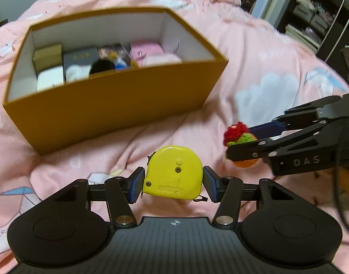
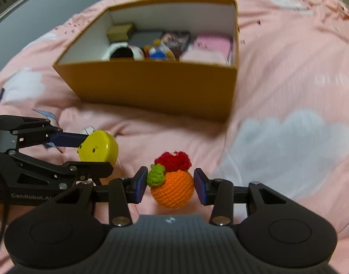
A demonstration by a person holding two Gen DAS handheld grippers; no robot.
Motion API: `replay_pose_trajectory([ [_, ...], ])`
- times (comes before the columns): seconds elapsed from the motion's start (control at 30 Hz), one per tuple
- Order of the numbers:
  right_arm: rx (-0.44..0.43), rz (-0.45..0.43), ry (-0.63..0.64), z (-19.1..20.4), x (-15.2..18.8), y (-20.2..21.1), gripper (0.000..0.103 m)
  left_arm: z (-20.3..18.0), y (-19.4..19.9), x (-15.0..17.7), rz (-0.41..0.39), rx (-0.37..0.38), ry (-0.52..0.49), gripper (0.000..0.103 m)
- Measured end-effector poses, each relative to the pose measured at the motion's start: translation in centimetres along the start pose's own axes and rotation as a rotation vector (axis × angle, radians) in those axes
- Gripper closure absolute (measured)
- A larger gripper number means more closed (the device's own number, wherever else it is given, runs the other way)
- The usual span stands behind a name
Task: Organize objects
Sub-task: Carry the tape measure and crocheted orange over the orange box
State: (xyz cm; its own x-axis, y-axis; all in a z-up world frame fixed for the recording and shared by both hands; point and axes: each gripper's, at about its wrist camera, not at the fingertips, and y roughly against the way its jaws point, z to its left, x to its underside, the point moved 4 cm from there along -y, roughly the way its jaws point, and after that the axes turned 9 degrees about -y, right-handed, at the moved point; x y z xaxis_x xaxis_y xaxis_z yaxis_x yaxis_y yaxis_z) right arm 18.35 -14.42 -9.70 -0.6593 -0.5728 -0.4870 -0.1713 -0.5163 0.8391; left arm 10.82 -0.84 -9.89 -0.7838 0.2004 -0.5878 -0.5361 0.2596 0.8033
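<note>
While clamped, tape measure (image 1: 173,173) fills left gripper (image 1: 173,183) fingers (image 1: 137,182).

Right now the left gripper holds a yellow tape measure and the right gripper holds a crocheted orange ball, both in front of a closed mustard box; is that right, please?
Not quite: the mustard box is open, not closed. The right wrist view shows small items inside. The left gripper does hold the yellow tape measure, and the right gripper the crocheted orange ball.

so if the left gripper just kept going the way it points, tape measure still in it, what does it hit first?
Most likely the pink bedspread just short of the orange box. The left gripper, shut on the yellow tape measure, tilts downward, so the box's near wall comes next. Depth is uncertain.
</note>
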Motion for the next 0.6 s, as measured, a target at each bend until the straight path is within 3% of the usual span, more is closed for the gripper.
replay_pose_trajectory([
  [0.37,-0.020,-0.151,0.184,2.4,-4.4,4.0,0.057,0.6,3.3,-4.8,-0.159,-0.040,0.061,0.040],
  [0.6,0.019,-0.252,0.273,3.0,-8.0,5.5,0.057,2.0,3.1,-7.7,-0.195,-0.089,0.080,0.040],
])
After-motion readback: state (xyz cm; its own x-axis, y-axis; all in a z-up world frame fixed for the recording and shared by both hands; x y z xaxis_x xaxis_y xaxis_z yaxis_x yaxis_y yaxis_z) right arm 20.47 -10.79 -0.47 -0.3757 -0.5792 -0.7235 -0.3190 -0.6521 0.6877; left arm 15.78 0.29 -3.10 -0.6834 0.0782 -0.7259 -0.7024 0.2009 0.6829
